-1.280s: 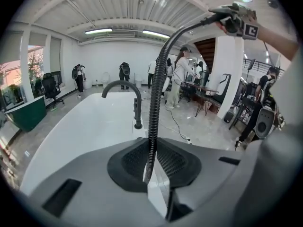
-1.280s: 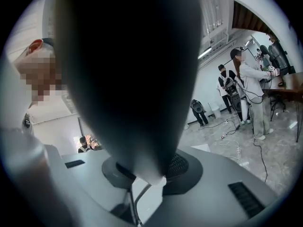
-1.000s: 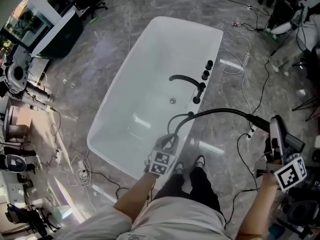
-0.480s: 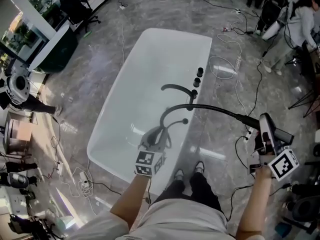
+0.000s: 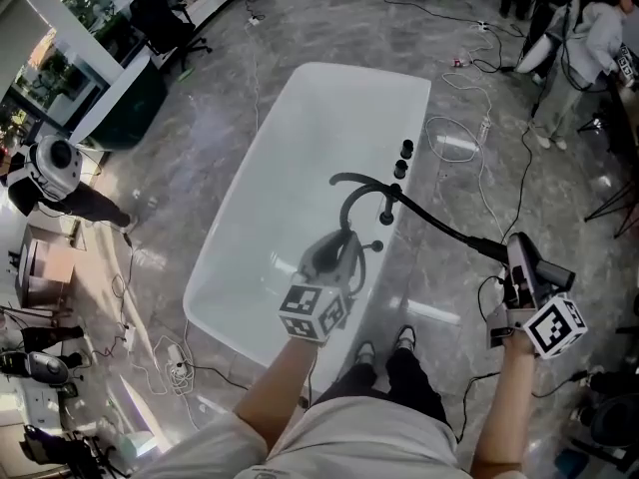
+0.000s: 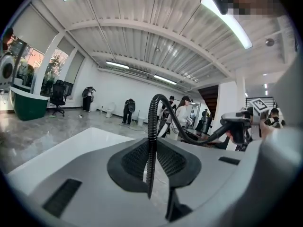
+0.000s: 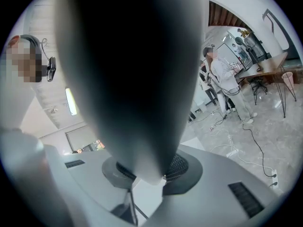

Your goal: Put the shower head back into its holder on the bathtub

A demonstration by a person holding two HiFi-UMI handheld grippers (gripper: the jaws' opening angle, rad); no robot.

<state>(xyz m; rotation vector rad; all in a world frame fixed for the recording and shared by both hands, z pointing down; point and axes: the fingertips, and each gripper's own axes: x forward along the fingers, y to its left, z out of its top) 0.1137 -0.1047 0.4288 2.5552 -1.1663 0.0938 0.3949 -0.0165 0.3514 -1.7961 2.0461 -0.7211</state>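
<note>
The shower head (image 5: 549, 269) is off the tub altogether. It hangs over the floor (image 5: 200, 138) beyond the right long edge of the bathtub (image 5: 300, 128), towards its near-right corner. My right gripper (image 5: 519, 249) has it: in the right gripper view the dark body fills the gap, and the fingers (image 7: 182, 167) are closed against it on both sides. From the head view its long axis lies roughly level and across those fingers, with the hose end pointing towards the tub and the other end away from it. Which way the spray face looks I cannot tell.

The black corrugated hose (image 5: 439, 226) runs from that end back over the right rim, near the black spout (image 5: 359, 181). There it loops round and drops into my left gripper (image 5: 337, 249), which is above the tub's near half. In the left gripper view the fingers (image 6: 128, 160) are pinched tight on the hose — it stands nearly upright between them before arcing over to the right, towards the shower head.

Two black knobs (image 5: 406, 148) sit on the right rim beyond the spout. Cables (image 5: 454, 138) lie on the floor past that edge, and people (image 5: 589, 38) stand beyond the tub's far-right corner.
</note>
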